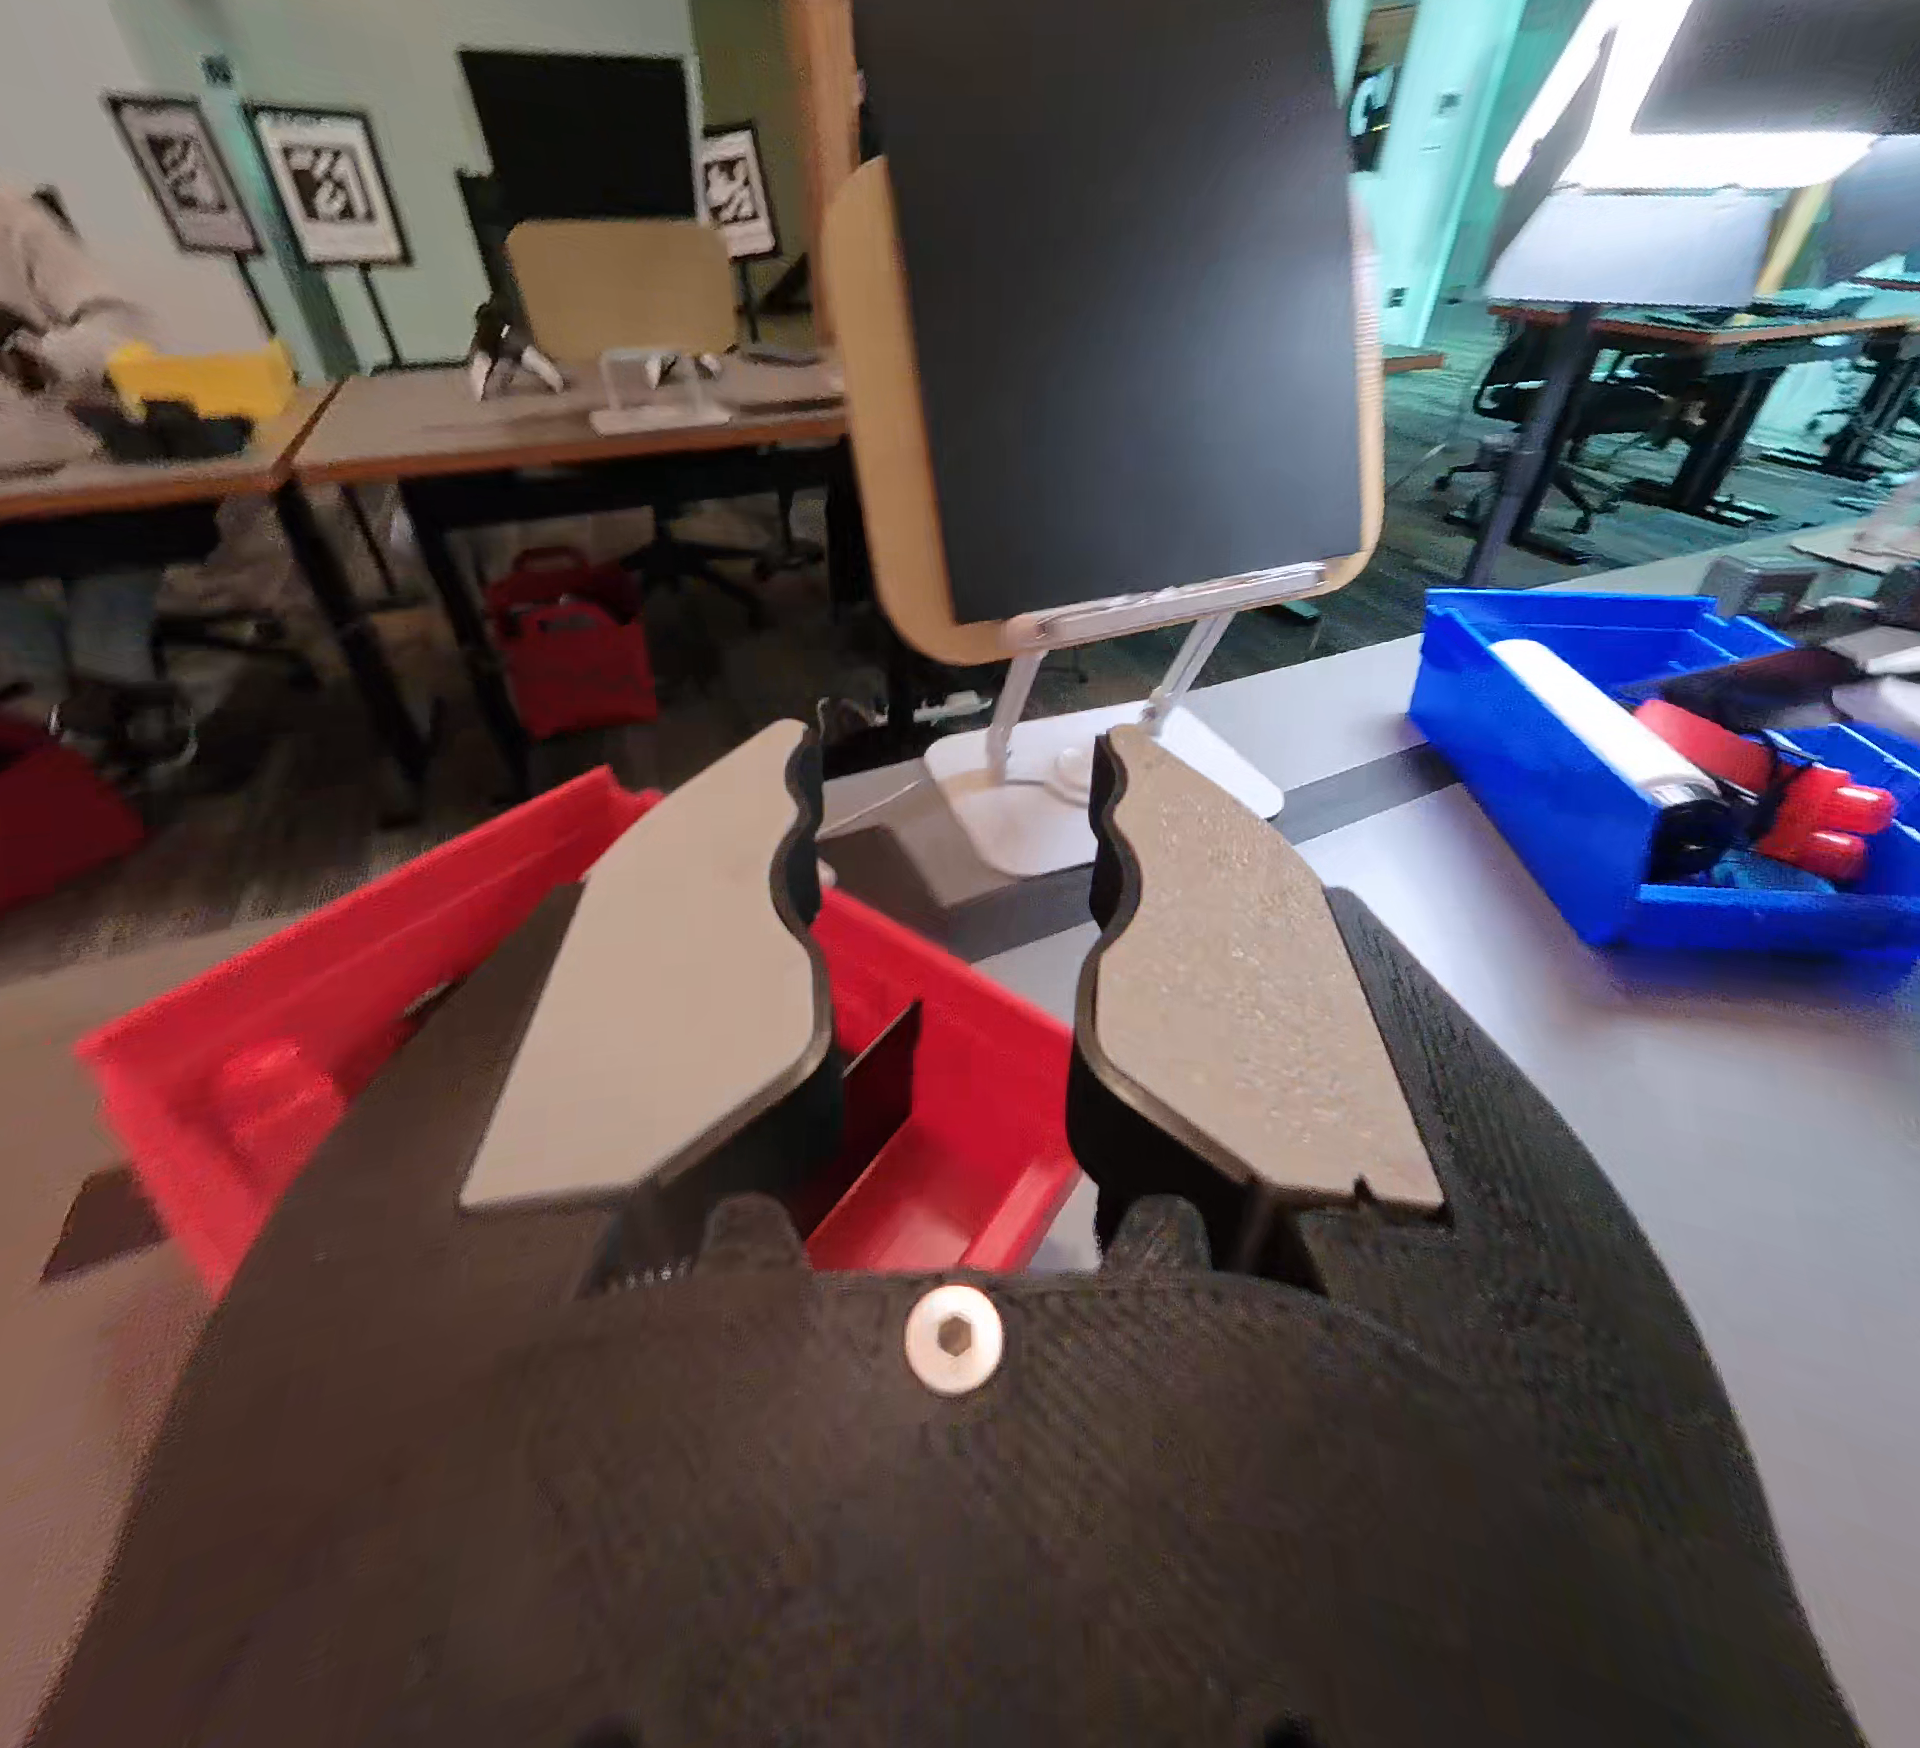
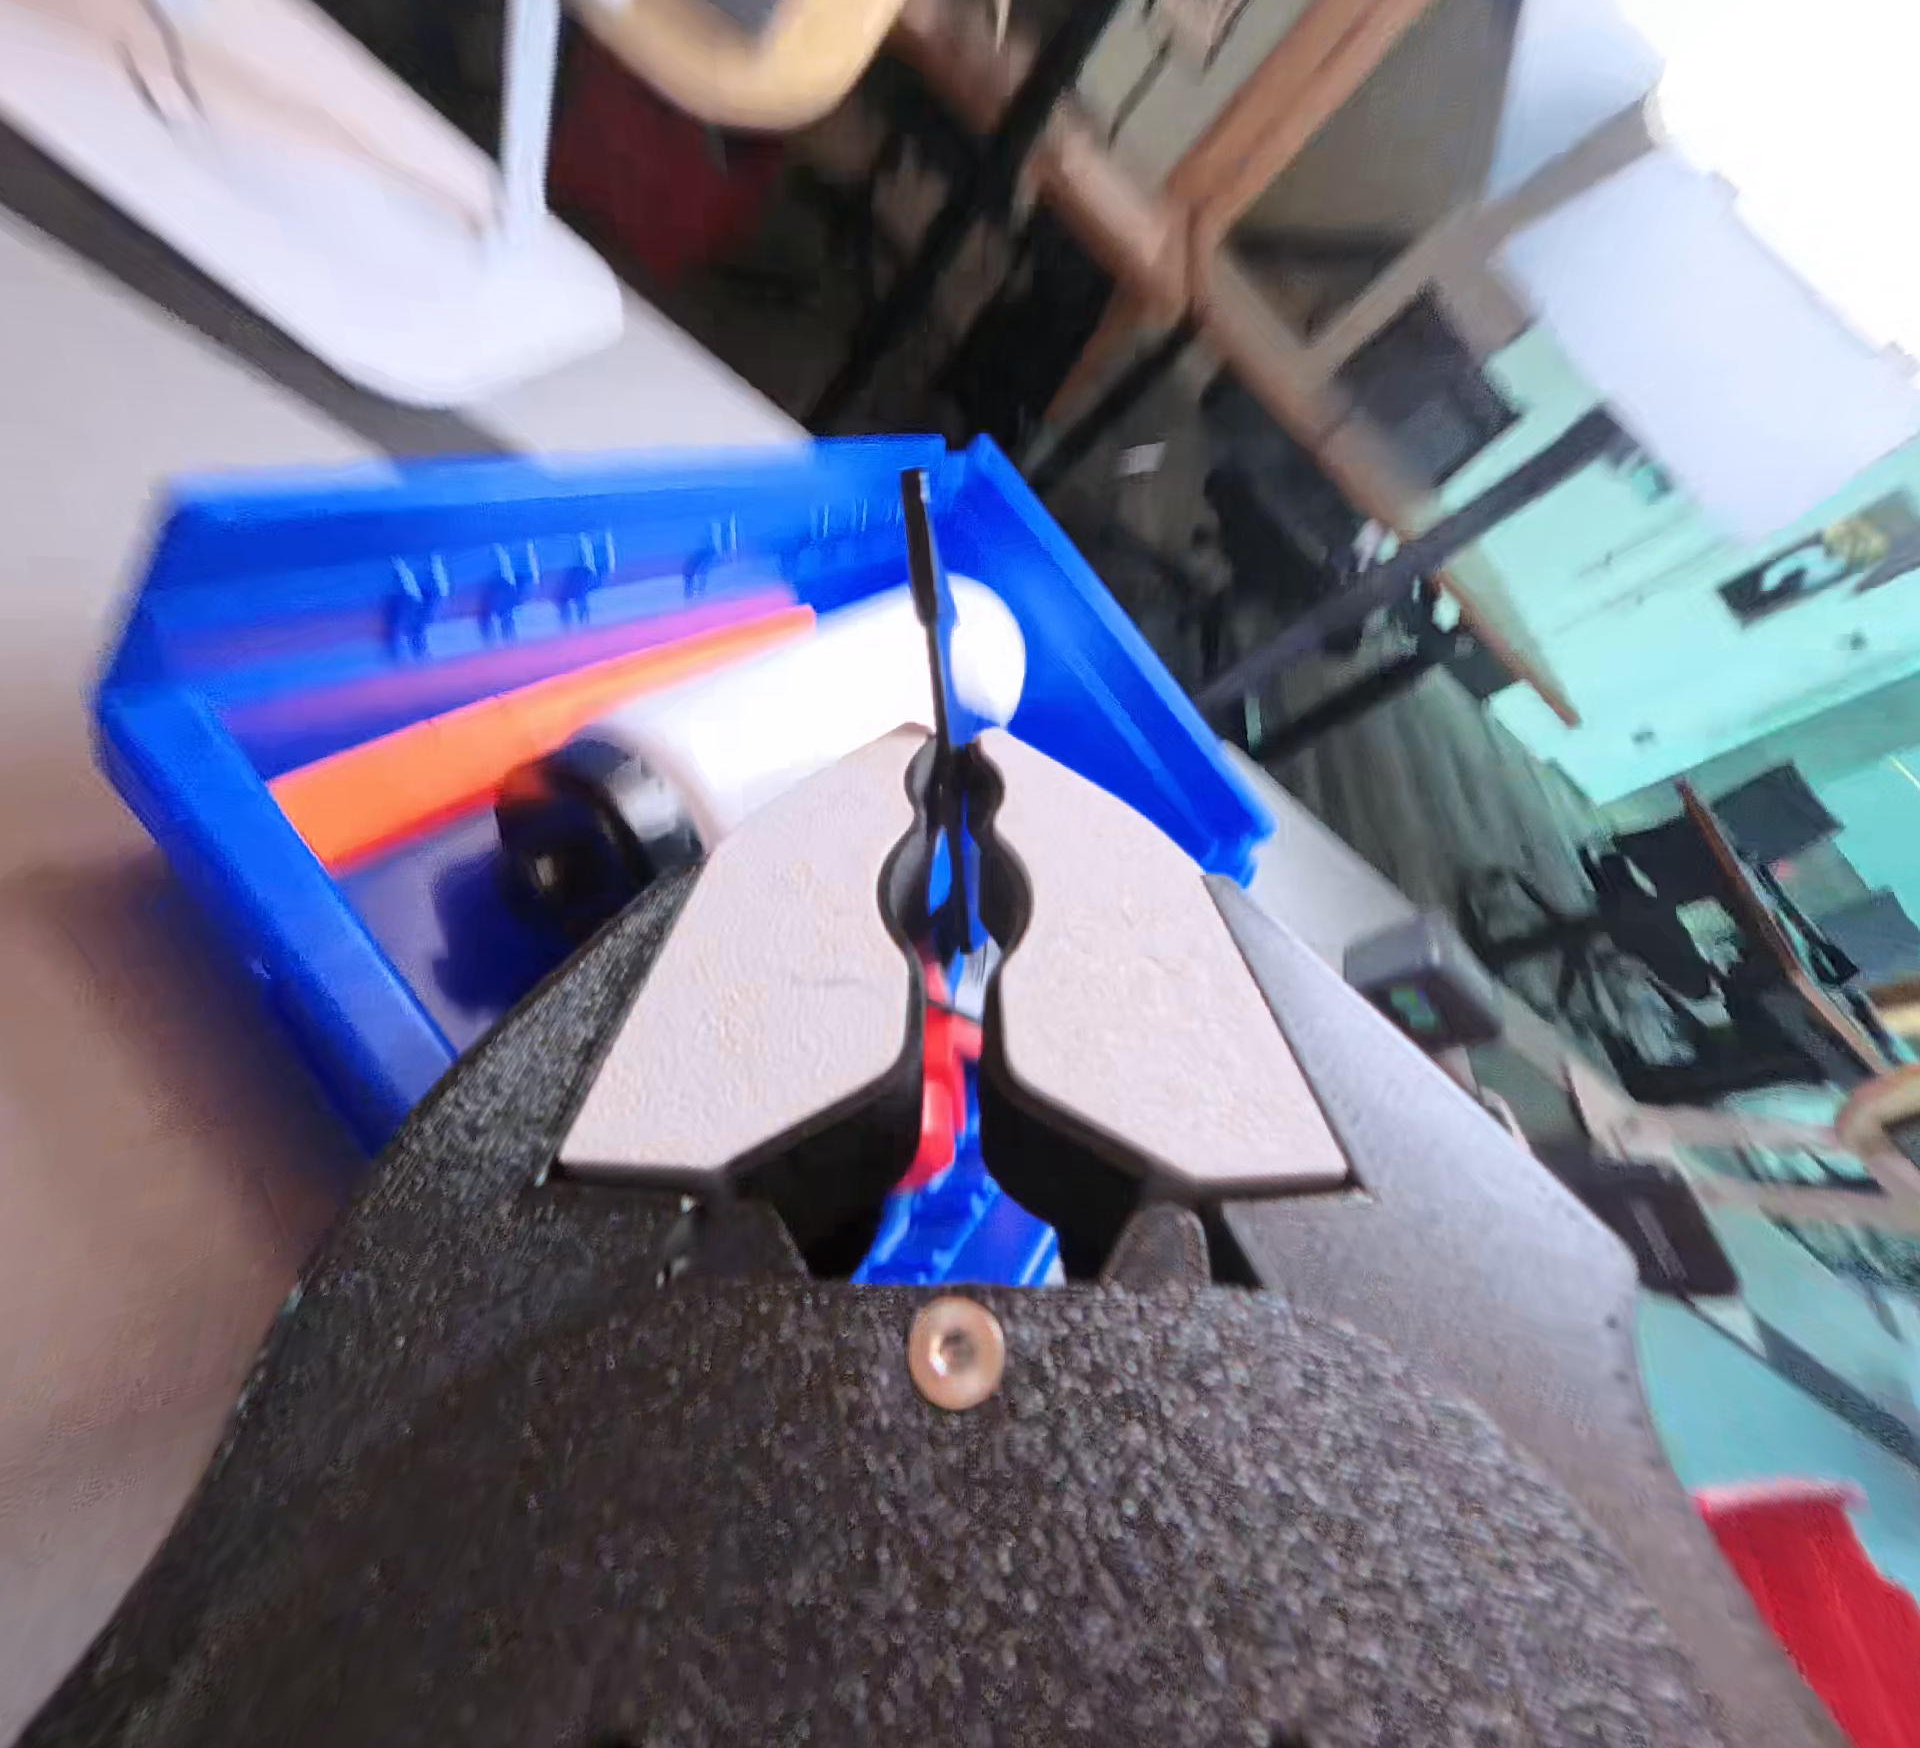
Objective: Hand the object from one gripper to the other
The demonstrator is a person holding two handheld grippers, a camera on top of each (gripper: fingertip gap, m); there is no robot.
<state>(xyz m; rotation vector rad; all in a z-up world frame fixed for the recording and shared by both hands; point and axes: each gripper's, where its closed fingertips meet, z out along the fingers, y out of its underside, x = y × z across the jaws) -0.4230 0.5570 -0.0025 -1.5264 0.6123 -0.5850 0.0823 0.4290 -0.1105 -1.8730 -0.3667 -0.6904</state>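
Note:
My right gripper [image 2: 951,737] is shut on a thin black strip [image 2: 925,576], which stands up past the fingertips. The gripper is above the blue bin [image 2: 260,867]. A red thing [image 2: 940,1085] shows in the gap lower between the fingers; I cannot tell whether it is joined to the strip. My left gripper [image 1: 951,742] is open and empty, held above the red bin [image 1: 312,950]. The right wrist view is motion-blurred. Neither gripper shows in the other's view.
The blue bin [image 1: 1507,763] on the grey table [image 1: 1662,1179] holds a white roll [image 1: 1600,732], a red item [image 1: 1829,825] and an orange stick [image 2: 520,742]. A dark tablet [image 1: 1101,244] on a white stand [image 1: 997,794] rises just beyond my left gripper. Desks and chairs stand farther off. About 55 cm separates my left fingertips from my right.

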